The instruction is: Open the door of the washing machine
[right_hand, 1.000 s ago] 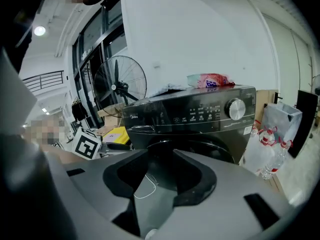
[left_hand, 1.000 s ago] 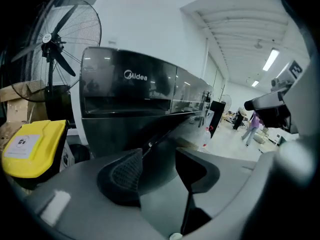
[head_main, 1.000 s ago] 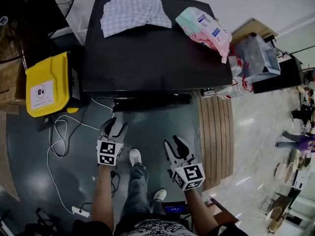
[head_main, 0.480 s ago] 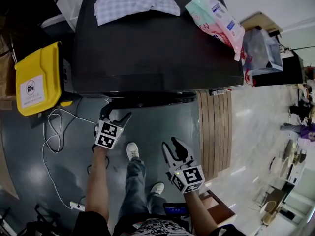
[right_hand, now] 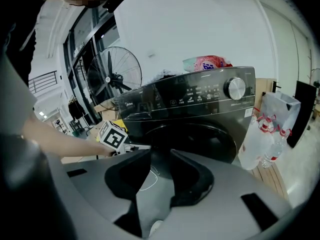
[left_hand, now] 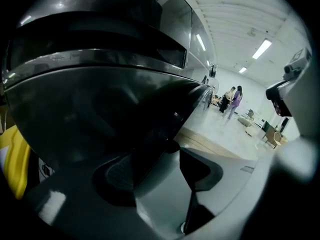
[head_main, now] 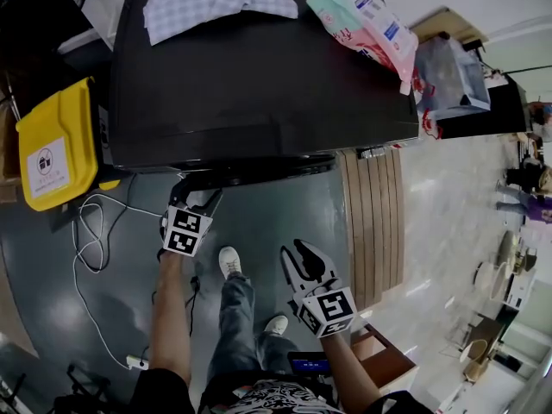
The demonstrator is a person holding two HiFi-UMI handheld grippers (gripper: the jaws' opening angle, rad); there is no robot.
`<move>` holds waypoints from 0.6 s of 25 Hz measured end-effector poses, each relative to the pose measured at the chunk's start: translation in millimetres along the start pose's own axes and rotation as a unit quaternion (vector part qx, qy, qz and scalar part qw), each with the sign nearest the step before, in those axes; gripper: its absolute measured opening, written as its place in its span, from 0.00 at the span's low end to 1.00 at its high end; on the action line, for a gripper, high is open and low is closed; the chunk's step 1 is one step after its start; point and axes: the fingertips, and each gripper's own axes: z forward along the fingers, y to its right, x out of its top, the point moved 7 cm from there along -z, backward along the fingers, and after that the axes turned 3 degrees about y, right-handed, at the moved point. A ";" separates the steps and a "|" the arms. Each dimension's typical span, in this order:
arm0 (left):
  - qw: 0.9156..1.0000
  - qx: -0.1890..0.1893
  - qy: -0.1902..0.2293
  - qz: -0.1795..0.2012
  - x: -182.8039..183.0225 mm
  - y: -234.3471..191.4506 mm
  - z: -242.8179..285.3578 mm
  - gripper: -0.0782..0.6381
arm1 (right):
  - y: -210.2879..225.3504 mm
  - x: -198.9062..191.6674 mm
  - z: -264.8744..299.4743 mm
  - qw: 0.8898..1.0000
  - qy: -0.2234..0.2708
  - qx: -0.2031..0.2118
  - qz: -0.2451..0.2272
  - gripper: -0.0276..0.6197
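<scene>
The head view hangs high over the washing machine [head_main: 259,67] and looks almost straight down on its black top and the grey floor [head_main: 285,214] in front. The left gripper view sits low and very close against the bulging door [left_hand: 100,109], facing up along the front towards the far hall. The right gripper view stands further back and faces the machine's front squarely, taking in the control panel [right_hand: 200,91] and the whole door. All three share the machine. The pink detergent bag [head_main: 362,20] shows in the head and right gripper views, and the yellow bin [head_main: 52,145] in the head and left gripper views.
</scene>
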 end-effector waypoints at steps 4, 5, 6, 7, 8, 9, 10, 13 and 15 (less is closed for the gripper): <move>1.000 0.004 -0.006 -0.001 0.4 2.7 1.3 0.48 | 0.3 0.7 -4.7 1.000 0.002 -0.002 0.001 0.22; 1.000 0.002 -0.007 -0.003 -1.2 4.1 0.4 0.47 | 0.5 0.9 -5.5 1.000 0.002 -0.002 0.001 0.22; 1.000 0.000 -0.008 -0.005 -4.1 5.2 -1.3 0.47 | 0.5 1.3 -5.9 1.000 0.002 -0.002 0.002 0.22; 1.000 -0.001 -0.012 -0.008 -8.2 6.3 -3.2 0.46 | 0.4 1.9 -6.4 1.000 0.003 -0.002 0.002 0.22; 1.000 -0.001 -0.015 -0.011 -12.3 7.7 -4.9 0.46 | 0.6 2.8 -7.2 1.000 0.004 -0.002 0.001 0.22; 1.000 0.000 -0.017 -0.014 -15.1 10.0 -6.3 0.46 | 1.4 3.7 -8.6 1.000 0.006 -0.002 0.000 0.21; 1.000 0.001 -0.018 -0.017 -16.5 13.2 -7.6 0.45 | 2.6 4.3 -10.4 1.000 0.008 -0.003 -0.002 0.21; 0.999 0.005 -0.030 -0.021 -22.3 23.5 -12.9 0.44 | 5.0 2.3 -17.1 1.000 0.014 -0.002 0.007 0.20; 0.999 0.009 -0.036 -0.019 -25.0 32.5 -17.5 0.43 | 5.7 -0.6 -21.9 1.000 0.018 0.003 0.017 0.19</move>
